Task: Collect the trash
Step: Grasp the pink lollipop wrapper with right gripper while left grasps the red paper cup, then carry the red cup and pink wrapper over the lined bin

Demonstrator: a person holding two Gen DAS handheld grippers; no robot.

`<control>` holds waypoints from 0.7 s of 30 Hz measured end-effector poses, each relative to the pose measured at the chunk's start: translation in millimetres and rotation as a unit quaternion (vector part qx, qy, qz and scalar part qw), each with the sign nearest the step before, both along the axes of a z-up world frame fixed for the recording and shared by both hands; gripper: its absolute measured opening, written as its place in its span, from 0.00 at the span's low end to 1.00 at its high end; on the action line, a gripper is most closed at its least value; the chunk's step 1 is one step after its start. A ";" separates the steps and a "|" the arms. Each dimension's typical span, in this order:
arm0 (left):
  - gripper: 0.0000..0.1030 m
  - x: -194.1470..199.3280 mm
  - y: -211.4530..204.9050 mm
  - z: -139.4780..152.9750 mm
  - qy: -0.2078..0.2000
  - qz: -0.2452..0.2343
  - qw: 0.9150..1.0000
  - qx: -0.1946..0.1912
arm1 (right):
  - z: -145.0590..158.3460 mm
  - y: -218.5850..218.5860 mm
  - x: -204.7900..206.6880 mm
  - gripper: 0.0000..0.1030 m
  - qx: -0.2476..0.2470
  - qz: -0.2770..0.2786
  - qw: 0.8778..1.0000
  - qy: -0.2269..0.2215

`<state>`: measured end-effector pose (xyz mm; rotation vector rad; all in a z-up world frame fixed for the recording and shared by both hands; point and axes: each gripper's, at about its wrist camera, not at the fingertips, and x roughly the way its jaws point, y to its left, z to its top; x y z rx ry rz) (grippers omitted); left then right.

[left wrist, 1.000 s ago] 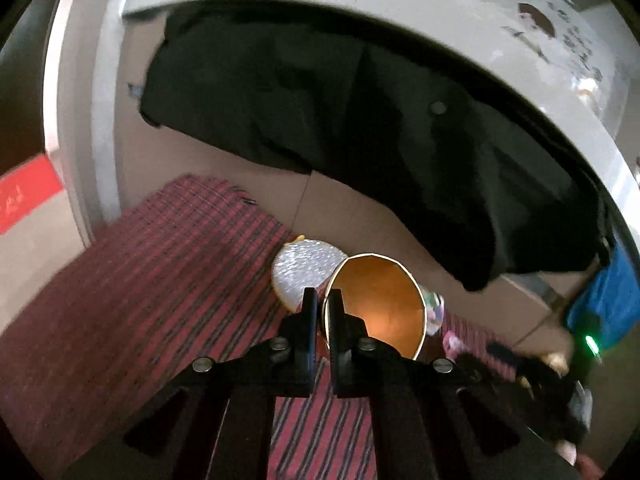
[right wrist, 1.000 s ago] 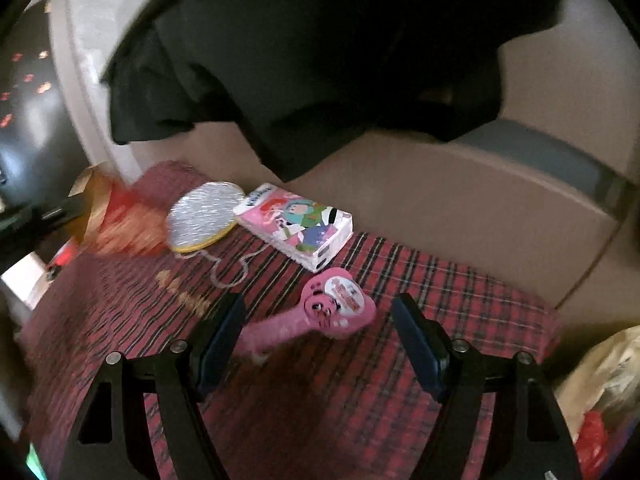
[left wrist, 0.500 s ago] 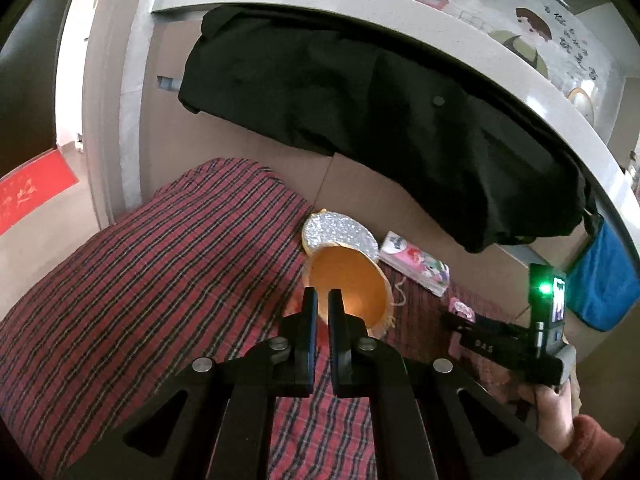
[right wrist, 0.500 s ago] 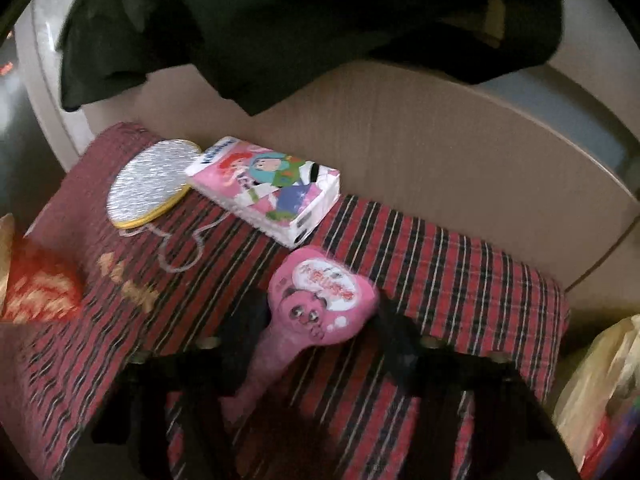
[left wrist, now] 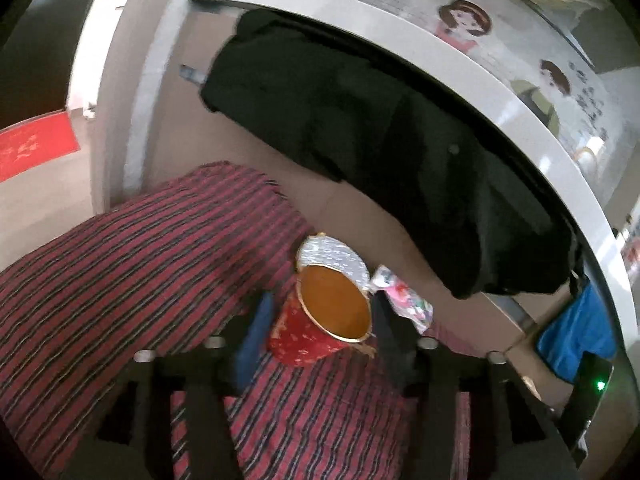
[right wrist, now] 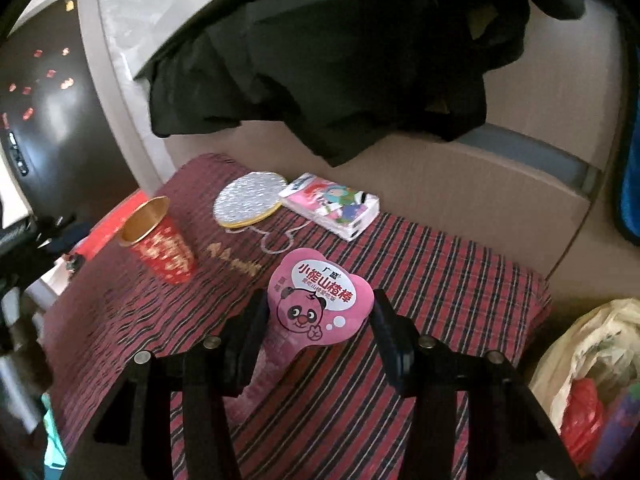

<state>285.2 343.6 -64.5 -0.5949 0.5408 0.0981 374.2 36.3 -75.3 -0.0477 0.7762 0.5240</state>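
Two grippers work over the plaid cloth (right wrist: 440, 280). Only the right wrist view shows the right gripper (right wrist: 318, 320) pinching a pink panda wrapper (right wrist: 320, 304). The left gripper (left wrist: 320, 316) has just spread; the red paper cup (left wrist: 316, 328) stands loose between its jaws.

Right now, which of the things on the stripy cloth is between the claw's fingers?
The pink panda snack packet is held between the right claw. The red cup, silver disc and tissue pack lie farther off.
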 end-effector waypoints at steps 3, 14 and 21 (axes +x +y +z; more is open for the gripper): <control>0.57 11.0 -14.1 -9.0 0.019 -0.025 0.999 0.019 | -9.4 1.4 -0.9 0.46 0.003 0.005 1.000 0.003; 0.06 52.8 3.6 -62.9 0.155 0.049 0.987 -0.017 | -28.7 -8.3 -14.6 0.46 0.000 0.015 1.000 0.010; 0.03 7.1 -38.5 -23.0 0.066 0.033 0.996 0.047 | -9.2 -19.4 -32.0 0.46 0.008 0.031 0.999 -0.028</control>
